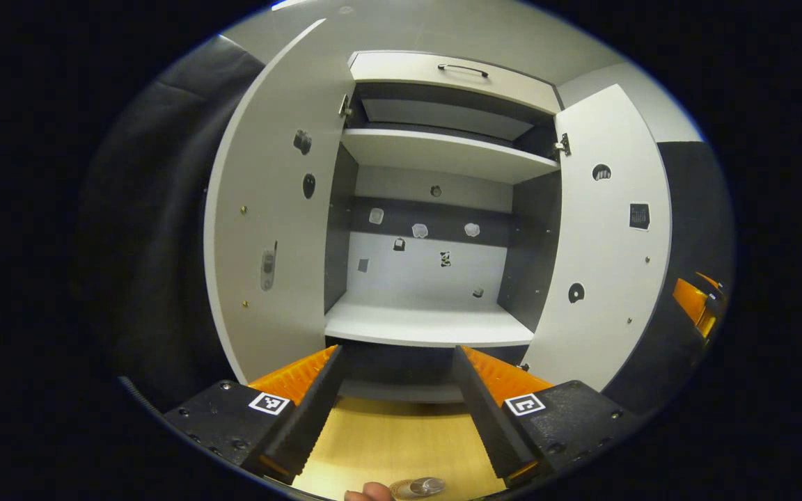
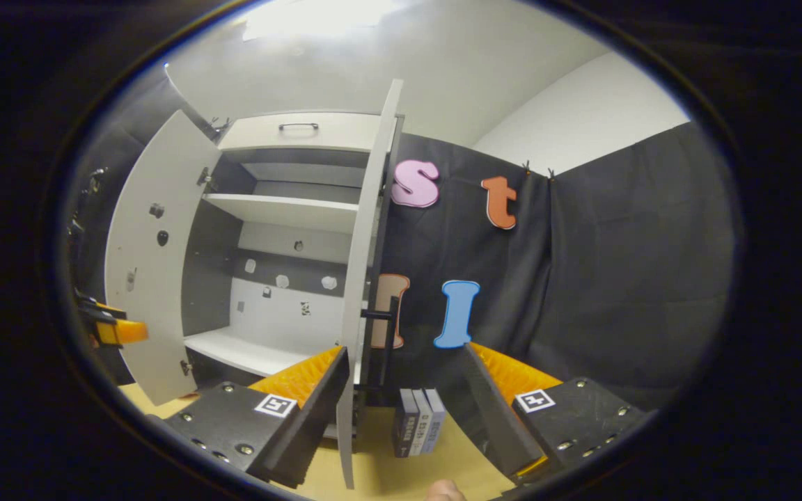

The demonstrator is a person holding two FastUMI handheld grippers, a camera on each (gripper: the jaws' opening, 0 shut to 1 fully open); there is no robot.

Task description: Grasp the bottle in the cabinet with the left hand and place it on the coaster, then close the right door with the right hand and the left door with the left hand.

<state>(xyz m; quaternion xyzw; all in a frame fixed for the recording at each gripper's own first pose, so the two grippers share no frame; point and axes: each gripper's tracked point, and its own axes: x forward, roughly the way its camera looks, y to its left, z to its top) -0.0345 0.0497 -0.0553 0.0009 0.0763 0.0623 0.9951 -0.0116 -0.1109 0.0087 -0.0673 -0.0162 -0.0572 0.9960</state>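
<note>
The right door [image 2: 363, 278] stands open edge-on just ahead of our right gripper [image 2: 401, 410], between its spread, empty jaws. Our left gripper [image 1: 397, 410], also open and empty, faces the bare cabinet [image 1: 429, 323]; what seems the bottle [image 1: 418, 487] sits below it on the table.

Left gripper [image 1: 397, 410] held level, fingers spread wide apart, nothing between them. Right gripper [image 2: 401, 417] likewise parted wide, gripping nothing, and it shows at the right edge of the left gripper view. A fingertip [image 1: 366, 494] shows at that view's bottom edge.
</note>
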